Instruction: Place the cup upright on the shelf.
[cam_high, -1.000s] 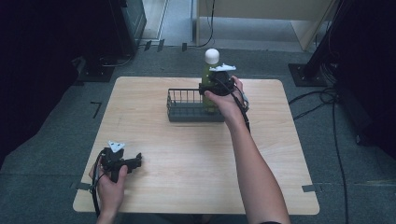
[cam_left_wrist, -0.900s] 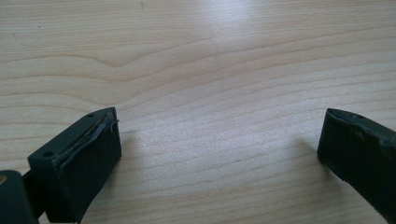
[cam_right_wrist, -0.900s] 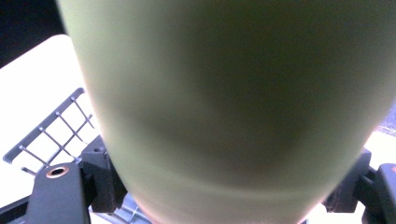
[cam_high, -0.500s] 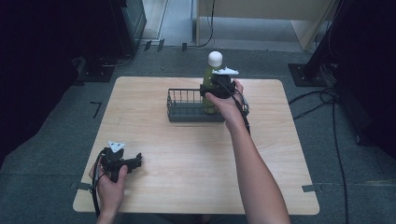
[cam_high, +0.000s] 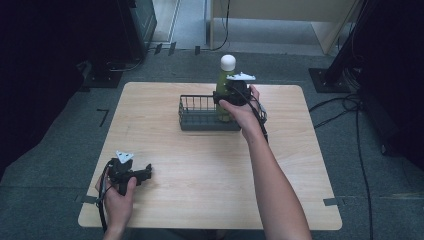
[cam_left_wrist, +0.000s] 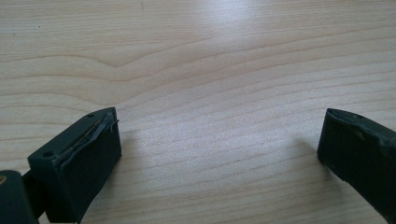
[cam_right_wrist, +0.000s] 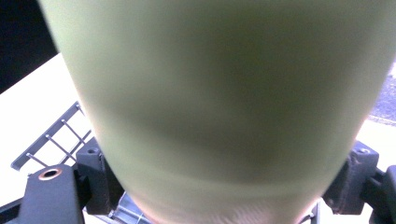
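Observation:
A green bottle with a white cap stands upright in the right end of a dark wire basket at the far middle of the table. My right gripper reaches it from the near side, one jaw on each side of the bottle. In the right gripper view the bottle sits between both jaws; they have just been opening, though I see no gap at the pads. The basket's wire wall shows at lower left. My left gripper rests on the near left of the table, open and empty.
The light wooden table has bare wood between the basket and its near edge. Cables trail on the grey floor to the right. Dark equipment stands beyond the far left corner.
The bottle and my right gripper have sunk slightly, so the bottle sits lower in the basket. The left hand has not moved.

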